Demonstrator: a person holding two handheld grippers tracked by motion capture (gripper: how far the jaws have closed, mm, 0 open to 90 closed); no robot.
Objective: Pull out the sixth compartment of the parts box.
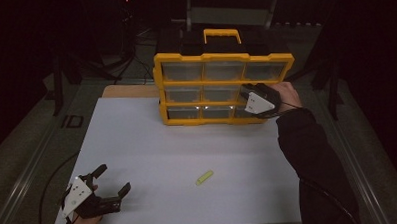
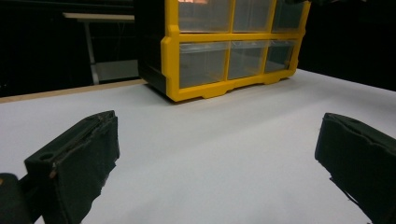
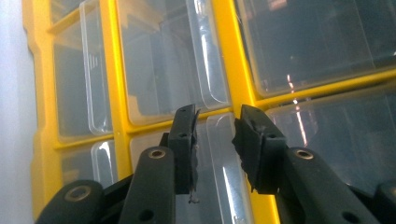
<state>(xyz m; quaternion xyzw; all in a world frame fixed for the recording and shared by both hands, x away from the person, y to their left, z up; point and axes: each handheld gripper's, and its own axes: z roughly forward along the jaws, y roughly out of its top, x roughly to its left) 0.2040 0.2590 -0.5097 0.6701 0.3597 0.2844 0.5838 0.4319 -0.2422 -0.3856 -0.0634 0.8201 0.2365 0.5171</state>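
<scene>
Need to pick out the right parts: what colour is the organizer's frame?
Yellow frame around clear drawers; the high view shows it best.

The organizer (image 1: pixel 224 86) has a glossy yellow plastic frame and clear, smooth plastic drawers (image 3: pixel 159 60). The bench (image 1: pixel 188 152) looks matt white. Each claw's pads (image 3: pixel 187 149) are matt black, rough-edged.

left claw (image 1: pixel 112 181) spread wide, right claw (image 3: pixel 214 140) narrowed

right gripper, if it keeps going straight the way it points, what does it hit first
Most likely the clear drawer handle of the yellow organizer: the right gripper has its jaws either side of it, though the remaining gap is hard to judge.
</scene>
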